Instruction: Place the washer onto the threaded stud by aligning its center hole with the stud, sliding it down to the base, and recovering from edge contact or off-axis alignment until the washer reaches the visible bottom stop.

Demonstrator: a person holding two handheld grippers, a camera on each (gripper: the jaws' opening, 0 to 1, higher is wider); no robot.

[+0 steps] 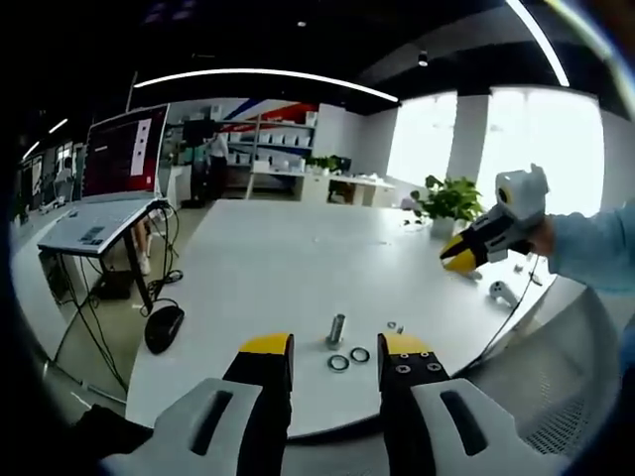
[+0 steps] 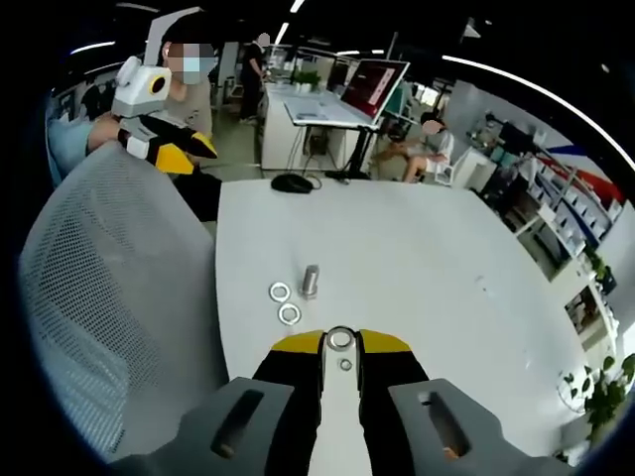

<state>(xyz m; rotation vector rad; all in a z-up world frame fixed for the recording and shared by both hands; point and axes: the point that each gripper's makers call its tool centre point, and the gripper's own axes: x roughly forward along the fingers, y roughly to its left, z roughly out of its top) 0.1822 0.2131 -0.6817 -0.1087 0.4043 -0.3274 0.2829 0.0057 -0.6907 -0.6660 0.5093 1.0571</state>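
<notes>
Two washers [image 1: 348, 358] lie by the stud [image 1: 336, 328] on the white table [image 1: 278, 268] at 12 o'clock from the wide-open left gripper [image 1: 333, 349]. Right gripper view: right gripper [image 2: 340, 342] pinches a washer [image 2: 340, 338], stud at 11 o'clock; left gripper view misses this.

Left yellow-tipped grey gripper [image 1: 335, 349] hovers with jaws parted wide. Right yellow-tipped grey gripper [image 2: 340, 340] pinches a small silver metal washer [image 2: 340, 338] at its tips, light-blue sleeve [image 1: 593, 248] behind it.

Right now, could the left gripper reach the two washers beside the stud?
Probably yes: the left gripper is open, the washers lie just ahead, and the right gripper hangs well aside.
</notes>
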